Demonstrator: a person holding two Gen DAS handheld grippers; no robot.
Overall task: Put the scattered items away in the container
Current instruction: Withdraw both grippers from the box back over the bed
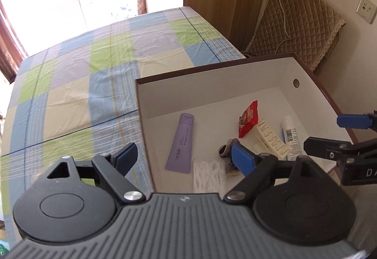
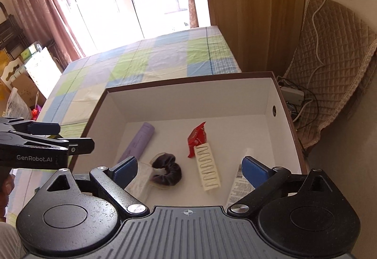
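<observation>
White-lined and brown on the outside, one open box [image 2: 235, 93] sits on a bed [image 1: 94, 70] covered with a blue, green and cream checked sheet, near the bed's right edge.

Six items lie on the box floor, one of each kind:
- One lilac tube [image 2: 139, 141] lies at the left, its long axis running from the near left toward the far wall, cap end pointing away.
- One red snack packet [image 2: 196, 138] lies near the middle, long axis also running near to far and slightly tilted.
- One cream hair claw clip [image 2: 208, 170] touches the packet's near end, with its long axis running toward the camera.
- One dark velvet scrunchie [image 2: 167, 173] lies curled between the tube and the clip.
- One flat white sachet [image 1: 208, 175] lies just beside the scrunchie at the near side.
- One white tube with a barcode [image 1: 291, 138] lies at the right, lengthwise near to far, partly hidden behind a finger in the right wrist view.

Left gripper [image 1: 186, 158] hovers at the box's left wall, its fingers apart and holding nothing, one on each side of that wall. Right gripper [image 2: 189, 170] hangs over the near part of the box with fingers spread wide, empty.
</observation>
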